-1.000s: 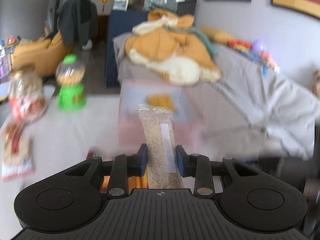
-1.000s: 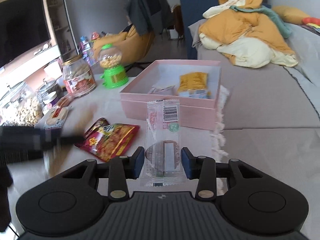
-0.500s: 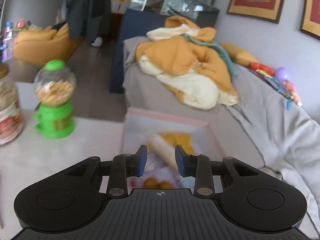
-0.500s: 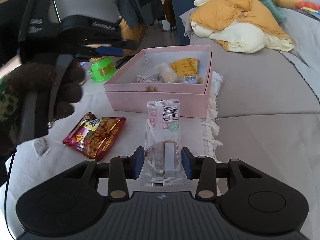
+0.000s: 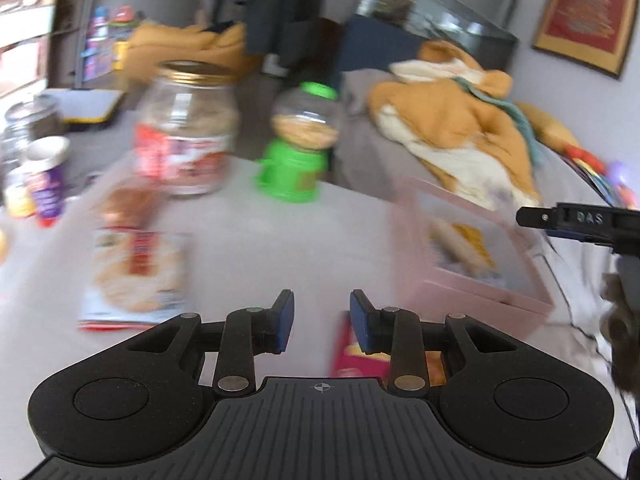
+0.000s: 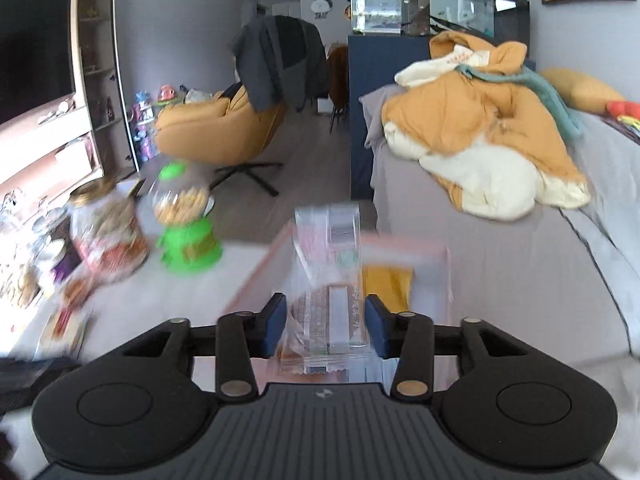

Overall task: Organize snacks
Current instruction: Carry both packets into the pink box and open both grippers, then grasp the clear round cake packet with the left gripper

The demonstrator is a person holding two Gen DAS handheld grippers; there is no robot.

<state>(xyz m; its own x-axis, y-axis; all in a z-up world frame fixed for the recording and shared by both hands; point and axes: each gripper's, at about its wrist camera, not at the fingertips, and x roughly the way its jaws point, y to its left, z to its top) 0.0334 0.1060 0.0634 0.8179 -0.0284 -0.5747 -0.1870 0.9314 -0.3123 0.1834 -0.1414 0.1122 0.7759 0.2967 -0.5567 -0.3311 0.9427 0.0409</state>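
Snacks lie across the counter [image 5: 248, 240]: a flat biscuit pack [image 5: 134, 276] at the left, a red packet [image 5: 362, 354] just under the left tool [image 5: 322, 322], whose fingers stand apart with nothing between them. Further right, the pink box [image 5: 476, 292] holds a yellow packet [image 6: 387, 282], and the right tool [image 6: 326, 328] is clamped on a clear-wrapped snack [image 6: 326, 280] above that box.

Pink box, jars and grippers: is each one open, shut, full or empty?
Pink cardboard box: open, snacks inside.
Clear jar with gold lid: lid on, upright.
Green candy dispenser: upright, partly filled.
Left hand-held gripper: open, empty.
Right hand-held gripper: shut on clear-wrapped snack packet.
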